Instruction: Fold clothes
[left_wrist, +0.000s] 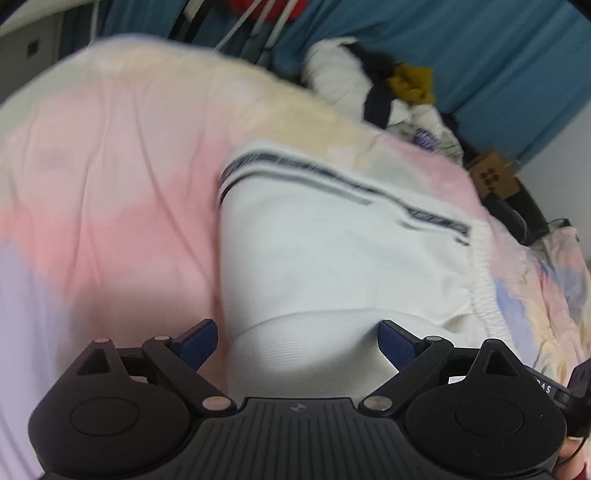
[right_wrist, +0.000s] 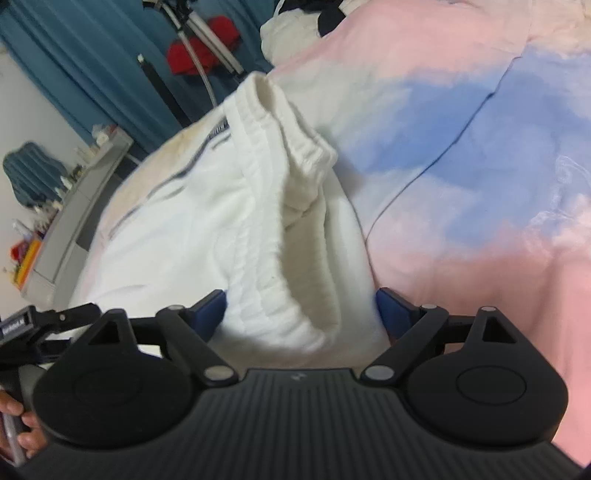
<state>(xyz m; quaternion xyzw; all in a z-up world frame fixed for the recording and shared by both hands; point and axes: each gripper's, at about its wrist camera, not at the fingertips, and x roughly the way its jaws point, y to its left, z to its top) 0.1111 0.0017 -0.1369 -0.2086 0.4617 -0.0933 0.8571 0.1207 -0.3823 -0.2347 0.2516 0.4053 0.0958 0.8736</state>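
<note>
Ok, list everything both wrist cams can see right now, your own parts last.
white shorts: one, white with dark side stripes, on the bed, elastic waistband raised
bedsheet: one, pink, blue and cream, under the shorts
clothes pile: one heap, white, black, mustard, far edge of bed
curtain: teal, behind the bed
red item: one, against the curtain by a tripod
shelf: one, grey, small items on top
left claw: open, white fabric between blue fingers
right claw: open, white fabric between fingers
</note>
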